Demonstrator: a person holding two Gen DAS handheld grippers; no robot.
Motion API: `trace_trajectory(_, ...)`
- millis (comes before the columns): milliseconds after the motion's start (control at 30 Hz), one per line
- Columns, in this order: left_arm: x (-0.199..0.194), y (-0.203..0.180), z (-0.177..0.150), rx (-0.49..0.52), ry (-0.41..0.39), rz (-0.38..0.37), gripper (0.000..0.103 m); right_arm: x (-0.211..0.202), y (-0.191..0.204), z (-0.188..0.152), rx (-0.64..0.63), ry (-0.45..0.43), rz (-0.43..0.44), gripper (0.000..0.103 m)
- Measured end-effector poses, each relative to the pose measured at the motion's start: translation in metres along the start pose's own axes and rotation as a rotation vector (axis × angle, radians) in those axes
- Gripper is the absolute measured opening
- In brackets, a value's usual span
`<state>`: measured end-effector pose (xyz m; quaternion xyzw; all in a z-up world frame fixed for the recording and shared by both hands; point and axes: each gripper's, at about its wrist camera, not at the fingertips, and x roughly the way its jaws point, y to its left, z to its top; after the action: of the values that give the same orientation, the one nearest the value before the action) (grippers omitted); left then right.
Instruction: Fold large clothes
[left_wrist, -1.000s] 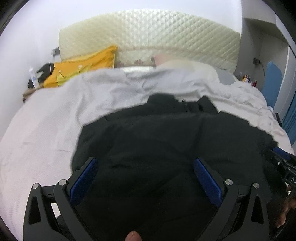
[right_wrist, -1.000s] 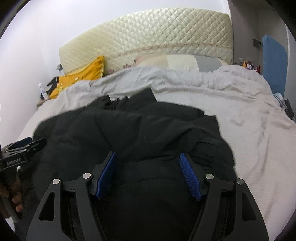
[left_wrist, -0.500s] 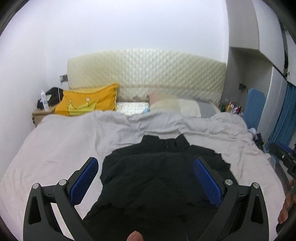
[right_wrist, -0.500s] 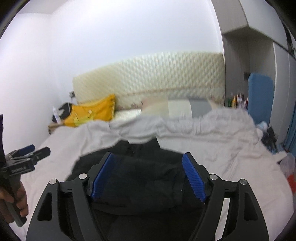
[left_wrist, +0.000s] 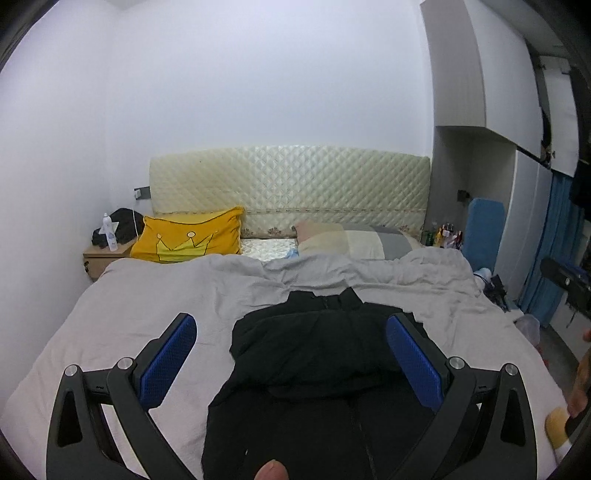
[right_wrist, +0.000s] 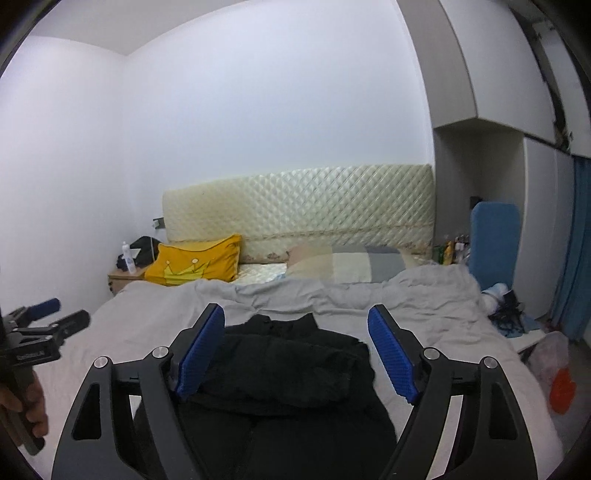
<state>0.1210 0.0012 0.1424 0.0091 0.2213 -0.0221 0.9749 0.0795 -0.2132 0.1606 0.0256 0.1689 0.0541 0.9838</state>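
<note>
Black garment (left_wrist: 314, 354) mid-bed, margins around

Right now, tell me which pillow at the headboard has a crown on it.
The yellow pillow, on the left by the nightstand. Its crown outline sets it apart from the striped beige-and-grey pillow to its right, which carries no picture.

The right gripper (right_wrist: 295, 356) hangs above the bed (right_wrist: 443, 332) with its blue-padded jaws spread wide and nothing between them. Below lies the black garment (right_wrist: 291, 373), partly folded on the grey cover. At the left edge the left gripper (right_wrist: 48, 321) shows, jaws parted, well apart from the garment
</note>
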Motion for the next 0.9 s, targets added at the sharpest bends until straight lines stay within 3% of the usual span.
trace_trajectory(200, -0.03, 0.013, -0.051, -0.014, 0.052, 0.004, 0.103, -0.037, 0.006, -0.036, -0.02, 0.006, 0.005, 0.079)
trace_trajectory(400, -0.045, 0.013, -0.104, 0.046, 0.095, -0.011, 0.103, -0.06, -0.001, -0.084, 0.018, 0.035, 0.018, 0.079)
trace_trajectory(567, -0.046, 0.016, -0.144, 0.033, 0.136, -0.05, 0.103, -0.067, -0.005, -0.118, 0.018, 0.081, 0.008, 0.079)
trace_trajectory(733, -0.04, 0.02, -0.181, 0.067, 0.173, -0.012, 0.103, -0.072, -0.01, -0.145, 0.028, 0.099, -0.01, 0.079)
trace_trajectory(900, -0.022, 0.034, -0.211, 0.025, 0.234, -0.023, 0.103, -0.067, -0.011, -0.173, 0.001, 0.14, -0.014, 0.079)
